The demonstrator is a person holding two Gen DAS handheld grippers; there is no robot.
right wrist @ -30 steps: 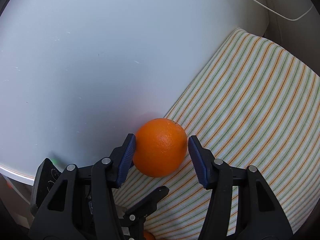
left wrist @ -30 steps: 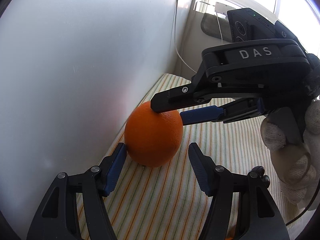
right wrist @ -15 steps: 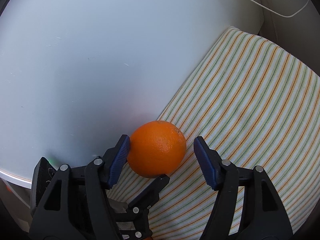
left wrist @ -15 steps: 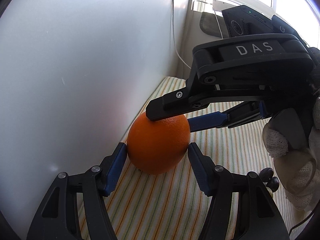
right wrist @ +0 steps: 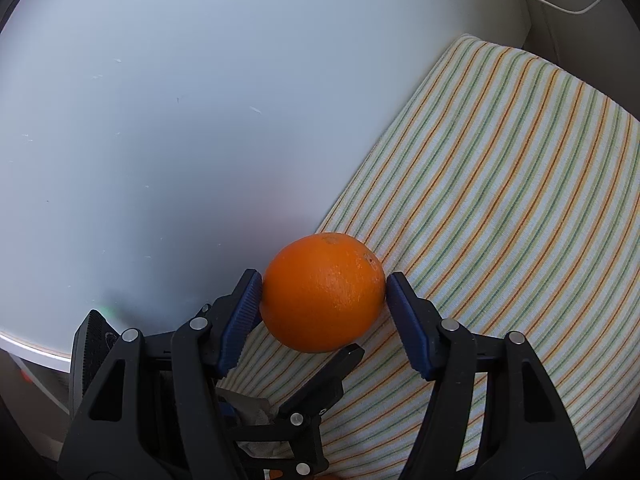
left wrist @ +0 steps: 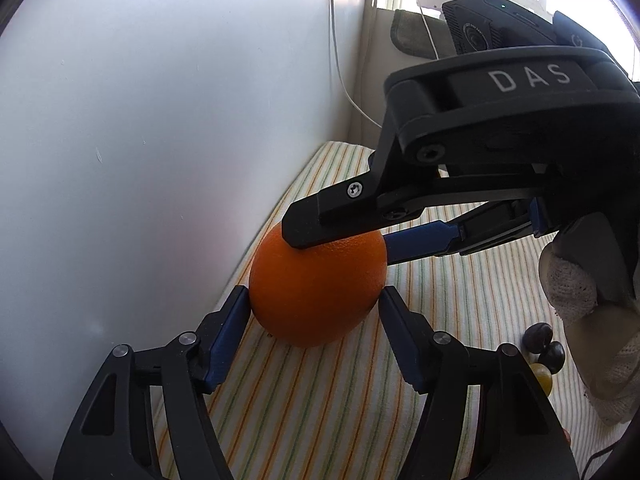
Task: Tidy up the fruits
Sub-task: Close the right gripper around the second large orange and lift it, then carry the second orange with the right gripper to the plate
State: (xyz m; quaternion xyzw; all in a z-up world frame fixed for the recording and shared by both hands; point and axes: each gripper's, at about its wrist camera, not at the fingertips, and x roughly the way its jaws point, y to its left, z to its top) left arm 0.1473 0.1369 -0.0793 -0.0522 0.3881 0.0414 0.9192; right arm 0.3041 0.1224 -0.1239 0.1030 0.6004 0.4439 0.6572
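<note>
Orange point(right wrist: 323, 294) sits on the striped cloth point(right wrist: 500, 184) right against the white wall point(right wrist: 180, 120). Your right gripper point(right wrist: 324, 300) looks clenched on it; your left gripper point(left wrist: 314, 312) brackets it too, possibly touching. If both squeeze, it'll squirt out and roll.

The top of the orange point(left wrist: 316, 292) is covered by a finger of the right gripper point(left wrist: 340, 236) in the left wrist view. Beside the orange, small dark and yellow fruits point(left wrist: 544, 354) are partly hidden behind the left gripper point(left wrist: 314, 334) and a gloved hand point(left wrist: 588, 320); their kind cannot be told.
</note>
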